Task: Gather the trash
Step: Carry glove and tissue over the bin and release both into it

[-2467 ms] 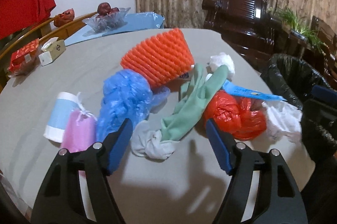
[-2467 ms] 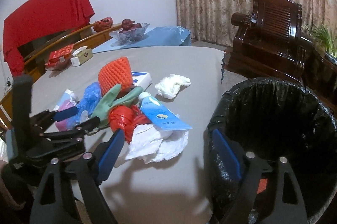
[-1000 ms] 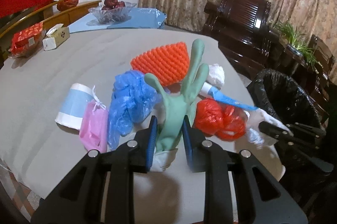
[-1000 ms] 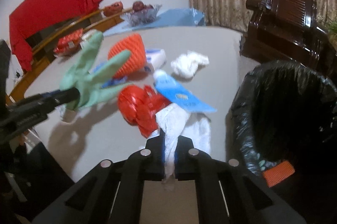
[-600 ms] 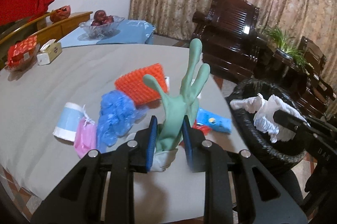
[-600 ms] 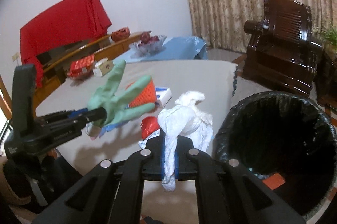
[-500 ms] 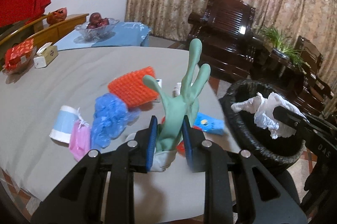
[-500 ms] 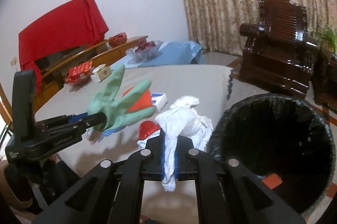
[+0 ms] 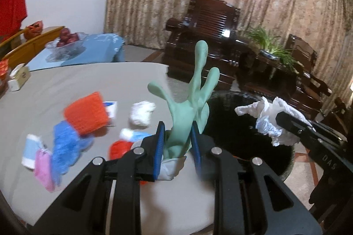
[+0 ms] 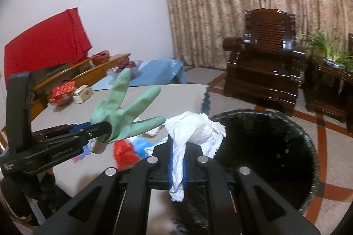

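**Both loads lifted, the bin lies ahead and to the right**

Left wrist view: the left gripper is clamped on the cuff end of a green rubber glove, whose long axis stands nearly upright out of the jaws, fingers pointing up. The black-lined trash bin lies just beyond and to the right of the glove, its mouth open upward. The right gripper reaches in from the right edge, pinching a crumpled white tissue that hangs over the bin's mouth. To the left, on the grey table, trash remains: an orange foam net, a blue plastic bag, a white wad and a red bag.

Right wrist view: the right gripper is closed tight on the tissue, which bunches above the jaws and trails below them. The bin opens directly ahead and to the right, so this hand looks the nearer of the two to a drop. The left gripper comes in from the left, the glove splayed toward the bin but apparently short of its rim, over the table edge.
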